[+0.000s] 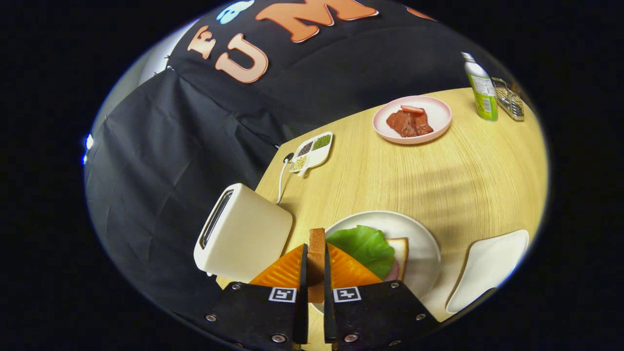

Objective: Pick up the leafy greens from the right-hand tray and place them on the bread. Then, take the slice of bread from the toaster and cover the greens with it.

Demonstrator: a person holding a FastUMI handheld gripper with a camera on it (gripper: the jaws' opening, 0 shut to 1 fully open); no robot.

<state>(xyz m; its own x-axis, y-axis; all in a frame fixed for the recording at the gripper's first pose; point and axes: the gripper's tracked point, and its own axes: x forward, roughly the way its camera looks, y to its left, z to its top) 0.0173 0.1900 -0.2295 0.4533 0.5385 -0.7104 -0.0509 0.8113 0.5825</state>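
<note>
My gripper point(316, 253) is shut on a slice of bread point(317, 246), held on edge between both fingers above the table. Just left of the fingers stands the cream toaster point(243, 239), its slot dark. Right of the fingers a round white plate point(419, 239) holds a bread slice point(399, 248) with a pink slice of ham point(392, 270) and the leafy greens point(363, 243) lying on top. The lower part of the held slice is hidden by the fingers.
A white tray point(487, 268) lies at the right of the plate. Farther back sit a pink plate point(434, 114) with meat, a small divided dish of seasonings point(312, 148), a green bottle point(480, 87) and a wire rack point(509, 100). The toaster's cord point(282, 175) runs to the table edge.
</note>
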